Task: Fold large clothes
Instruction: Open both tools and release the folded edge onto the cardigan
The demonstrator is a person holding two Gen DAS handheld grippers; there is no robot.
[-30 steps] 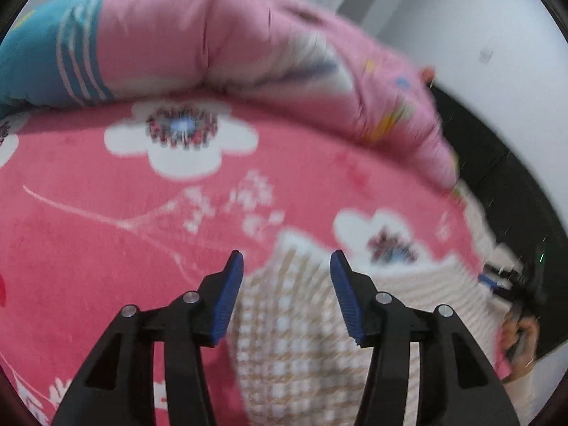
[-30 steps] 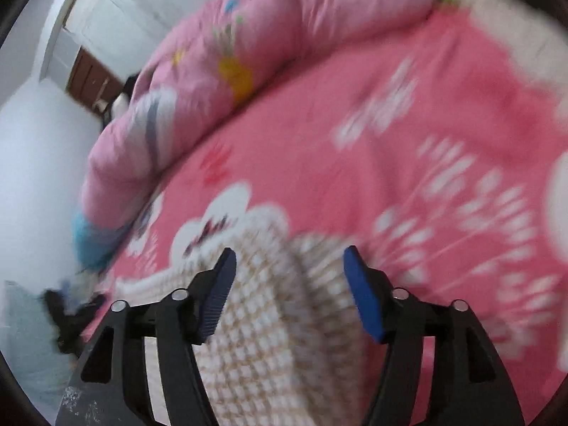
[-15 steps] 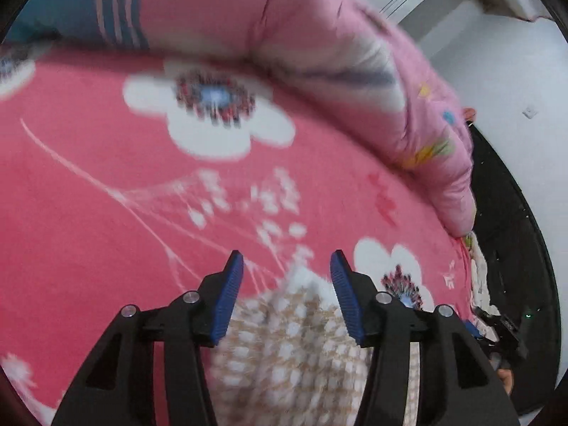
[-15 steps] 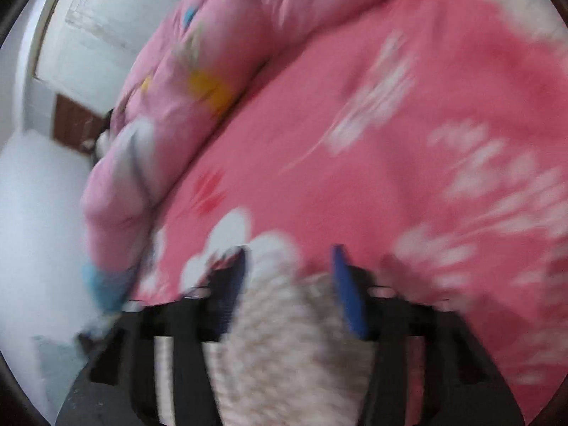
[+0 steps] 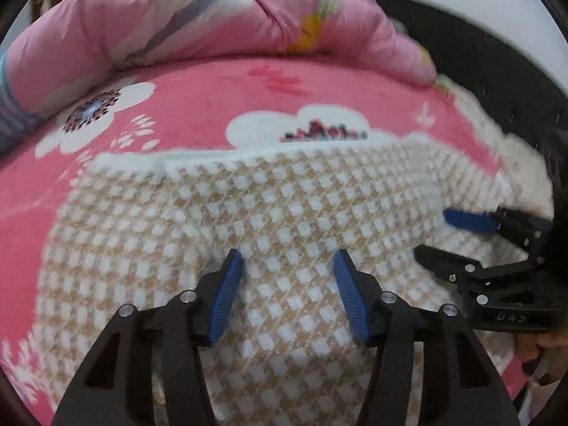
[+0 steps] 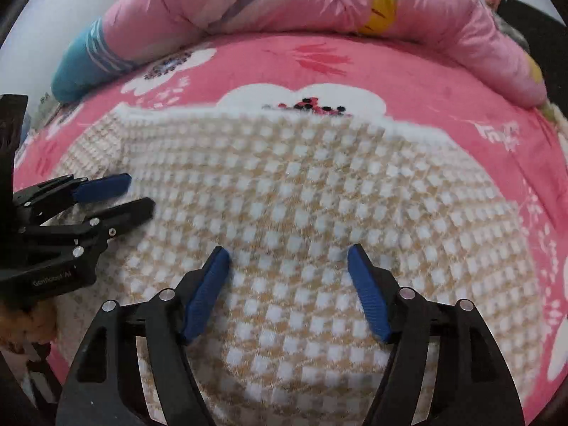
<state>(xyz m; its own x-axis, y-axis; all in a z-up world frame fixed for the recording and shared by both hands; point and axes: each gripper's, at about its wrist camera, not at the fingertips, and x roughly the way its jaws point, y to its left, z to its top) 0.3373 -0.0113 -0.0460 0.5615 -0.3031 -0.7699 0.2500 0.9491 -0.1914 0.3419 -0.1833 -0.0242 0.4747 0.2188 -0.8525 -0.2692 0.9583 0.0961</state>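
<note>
A tan-and-white checked knit garment (image 5: 269,213) lies spread flat on the pink flowered bed cover (image 5: 198,88); it also fills the right wrist view (image 6: 301,191). My left gripper (image 5: 288,261) is open and empty, its blue pads just above the garment's middle. It shows at the left of the right wrist view (image 6: 140,193). My right gripper (image 6: 288,257) is open and empty over the garment. It shows at the right of the left wrist view (image 5: 431,232), beside the left gripper.
A rolled pink quilt (image 5: 213,25) with a teal striped end (image 6: 85,67) lies along the far side of the bed. A dark edge (image 5: 497,53) borders the bed at the right. A white wall is behind.
Both grippers have swung from the bare bed cover back over the garment, which now lies spread wide below them. Both stay open and each now sees the other.
</note>
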